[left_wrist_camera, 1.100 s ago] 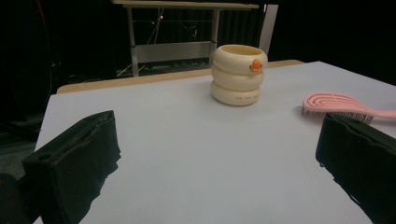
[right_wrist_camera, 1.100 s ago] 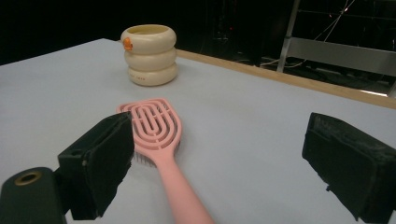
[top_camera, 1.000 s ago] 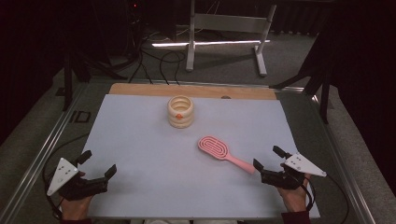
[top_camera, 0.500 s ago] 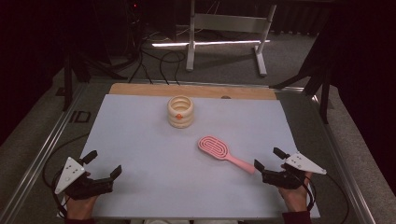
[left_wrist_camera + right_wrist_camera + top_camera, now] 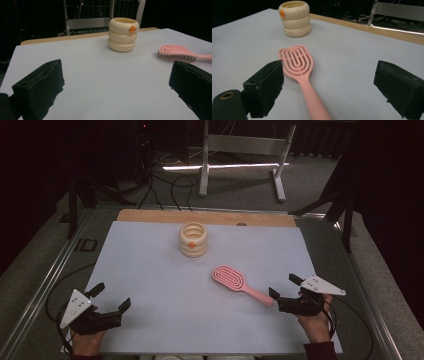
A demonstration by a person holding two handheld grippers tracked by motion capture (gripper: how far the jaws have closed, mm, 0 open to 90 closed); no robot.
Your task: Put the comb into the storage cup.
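A pink hairbrush lies bristles down right of the table's middle, its handle pointing at my right gripper. That gripper is open, and in the right gripper view the brush handle runs between its jaws, close to the left one, while the gripper holds nothing. A cream ribbed cup with an orange mark stands upright farther back. My left gripper is open and empty near the front left edge. The left gripper view shows its jaws spread wide, with the cup and brush well ahead.
A pale blue mat covers the table, with a wooden strip along the far edge. Behind the table a metal stand and cables lie on the dark floor. Metal rails run along both sides.
My left gripper has slid a little to the right along the front edge. The right gripper, brush and cup have stayed where they were.
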